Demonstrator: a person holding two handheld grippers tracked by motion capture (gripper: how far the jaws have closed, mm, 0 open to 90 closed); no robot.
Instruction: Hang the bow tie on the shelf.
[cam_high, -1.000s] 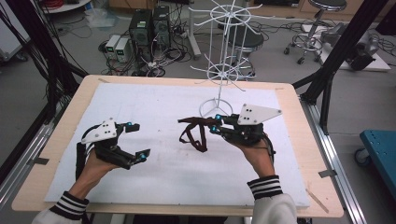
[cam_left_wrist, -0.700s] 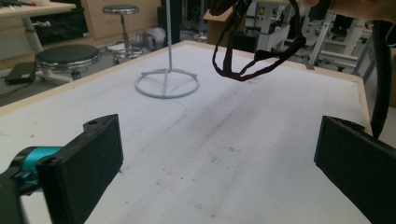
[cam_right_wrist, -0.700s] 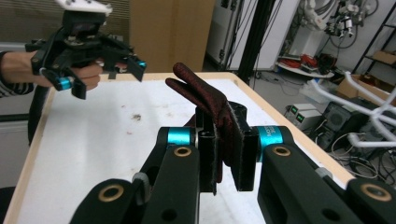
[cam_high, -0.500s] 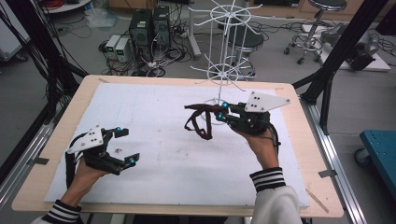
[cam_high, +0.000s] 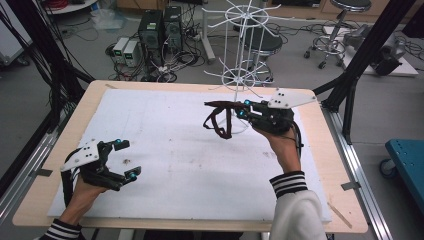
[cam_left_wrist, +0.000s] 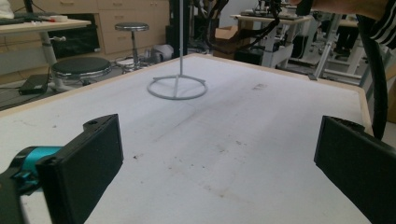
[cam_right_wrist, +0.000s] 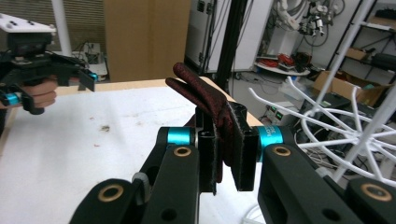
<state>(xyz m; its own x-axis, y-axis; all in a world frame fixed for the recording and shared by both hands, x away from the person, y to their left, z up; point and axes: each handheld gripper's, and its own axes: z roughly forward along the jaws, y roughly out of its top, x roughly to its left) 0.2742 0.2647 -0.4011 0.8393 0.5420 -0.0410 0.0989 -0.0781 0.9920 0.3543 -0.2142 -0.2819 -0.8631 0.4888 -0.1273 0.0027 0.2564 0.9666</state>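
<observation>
Since the earlier frame the right gripper (cam_high: 243, 108) has lifted its dark red strap (cam_high: 219, 119) higher, close beside the white rack (cam_high: 243, 75), jaws clamped on it (loops dangling). The left gripper (cam_high: 125, 159) hovers low near the table's (cam_high: 90, 97) front-left, jaws spread, empty.

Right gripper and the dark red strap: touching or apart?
Touching. The right gripper view shows the right gripper with both jaws clamped on the dark red strap, no gap either side.

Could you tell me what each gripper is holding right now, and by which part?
The right gripper is shut on a dark red strap, pinching a folded band of it. The left gripper is open and holds nothing.
</observation>
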